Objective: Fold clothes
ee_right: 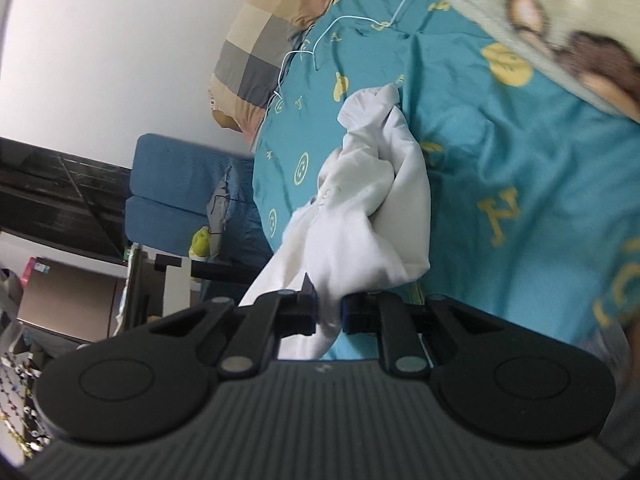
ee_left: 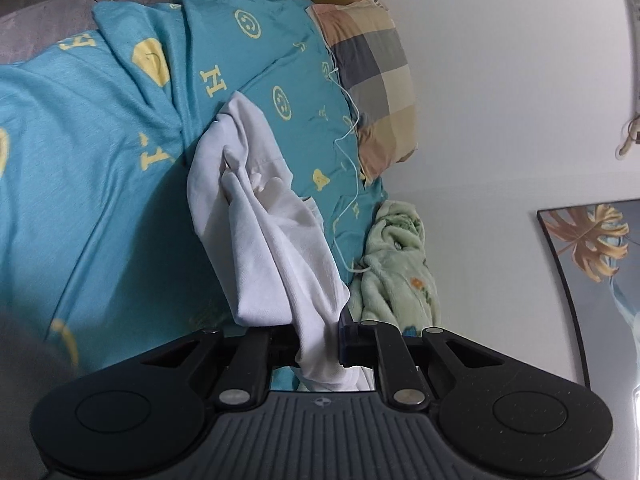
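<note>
A white garment (ee_left: 264,240) hangs bunched and twisted over the teal bed sheet (ee_left: 80,184). My left gripper (ee_left: 318,346) is shut on one end of it, the cloth pinched between the jaws. In the right wrist view the same white garment (ee_right: 372,216) stretches away in a crumpled bundle, and my right gripper (ee_right: 328,312) is shut on its near end. Both grippers hold the cloth lifted above the bed.
A checked pillow (ee_left: 372,76) lies at the head of the bed by the white wall. A pale green fleece blanket (ee_left: 400,272) sits beside it and fills the upper right of the right wrist view (ee_right: 520,4). A thin white cable (ee_left: 348,148) trails across the sheet. A blue sofa (ee_right: 180,196) stands beside the bed.
</note>
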### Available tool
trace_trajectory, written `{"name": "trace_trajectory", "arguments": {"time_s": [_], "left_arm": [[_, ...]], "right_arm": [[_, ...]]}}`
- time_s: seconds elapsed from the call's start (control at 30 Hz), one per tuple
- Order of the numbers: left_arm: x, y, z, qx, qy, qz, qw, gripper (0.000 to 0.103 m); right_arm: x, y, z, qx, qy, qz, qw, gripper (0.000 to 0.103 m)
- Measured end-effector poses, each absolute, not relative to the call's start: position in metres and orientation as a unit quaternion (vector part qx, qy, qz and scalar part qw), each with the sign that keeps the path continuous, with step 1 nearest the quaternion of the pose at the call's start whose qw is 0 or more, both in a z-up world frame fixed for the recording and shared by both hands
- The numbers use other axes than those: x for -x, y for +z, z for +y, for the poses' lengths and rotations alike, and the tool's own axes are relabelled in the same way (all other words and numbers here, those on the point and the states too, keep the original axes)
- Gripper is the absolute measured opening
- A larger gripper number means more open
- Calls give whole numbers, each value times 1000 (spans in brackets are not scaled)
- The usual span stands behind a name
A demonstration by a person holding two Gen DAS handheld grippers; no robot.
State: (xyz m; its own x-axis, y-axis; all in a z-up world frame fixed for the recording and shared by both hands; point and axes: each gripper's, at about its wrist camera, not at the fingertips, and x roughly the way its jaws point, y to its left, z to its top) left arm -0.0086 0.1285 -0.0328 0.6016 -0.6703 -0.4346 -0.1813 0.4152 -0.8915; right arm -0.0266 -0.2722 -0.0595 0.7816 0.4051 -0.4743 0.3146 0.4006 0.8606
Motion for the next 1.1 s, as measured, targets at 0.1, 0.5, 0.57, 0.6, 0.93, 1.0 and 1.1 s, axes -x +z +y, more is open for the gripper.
{"name": "trace_trajectory", "arguments": {"time_s": [0.1,0.5,0.57,0.6,0.93,1.0,1.1], "left_arm": [[41,-24,130,507,-165,420,735,14],[52,-18,126,512,-156,433,726,14],[34,-21,125,519,-150,436,720,15],[22,-23,124,522,-147,439,717,15],[-120,-53,108,525,-116,453,711,15],[-150,-65,104,524,-107,459,710,15],[-183,-90,99,513,-100,470,712,15]], "right_arm": [[65,-52,-271,-550,20,330,767,14],[94,-40,-273,-560,-6,332,759,14],[74,-40,-275,-559,-11,336,758,14],[64,-40,-276,-559,-14,338,757,14],[-70,-51,-291,-550,-38,363,751,15],[-97,-62,-295,-553,-44,369,746,15],[-131,-84,-298,-550,-52,385,739,15]]}}
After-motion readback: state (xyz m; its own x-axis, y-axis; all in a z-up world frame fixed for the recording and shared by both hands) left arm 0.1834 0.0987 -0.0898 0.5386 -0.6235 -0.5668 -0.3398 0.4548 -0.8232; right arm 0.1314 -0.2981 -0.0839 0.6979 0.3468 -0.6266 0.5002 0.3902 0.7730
